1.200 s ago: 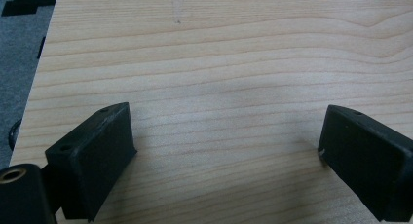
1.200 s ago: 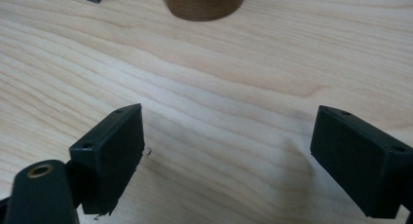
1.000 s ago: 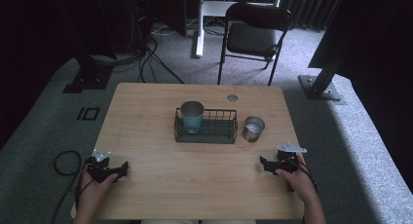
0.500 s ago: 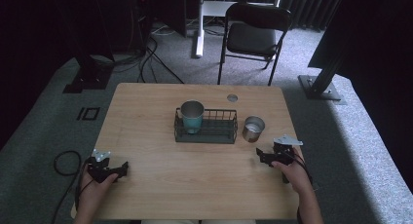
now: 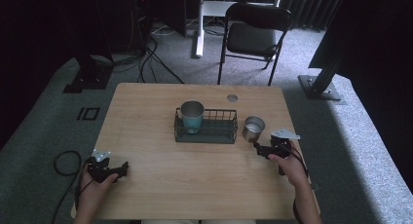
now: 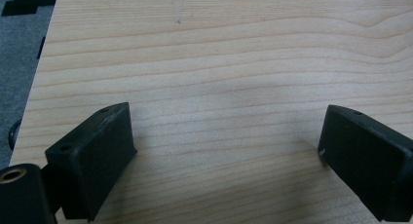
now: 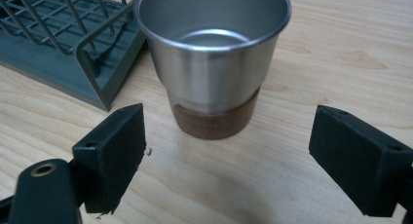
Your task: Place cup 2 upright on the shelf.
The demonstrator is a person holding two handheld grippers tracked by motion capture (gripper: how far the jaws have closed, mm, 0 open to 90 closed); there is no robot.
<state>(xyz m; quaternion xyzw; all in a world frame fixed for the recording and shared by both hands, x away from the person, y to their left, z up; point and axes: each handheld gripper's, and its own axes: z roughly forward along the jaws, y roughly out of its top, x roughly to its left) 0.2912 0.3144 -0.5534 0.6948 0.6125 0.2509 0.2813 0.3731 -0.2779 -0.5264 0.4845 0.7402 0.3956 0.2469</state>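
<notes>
Here, tapered steel cup (image 7: 213,58), brown base band.

Beyond my table's (image 5: 146,117) far edge: black folding chair (image 5: 253,36) on grey carpet (image 5: 44,121), white post (image 5: 198,34) to its left, loose cables (image 5: 156,58) nr a dark stand base (image 5: 85,80). Another base (image 5: 321,85) at right. Sm round cap (image 5: 232,98) in tabletop.

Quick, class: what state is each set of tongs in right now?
Left tongs: open, holding nothing, over bare table.
Right tongs: open, holding nothing, facing the steel cup.
</notes>
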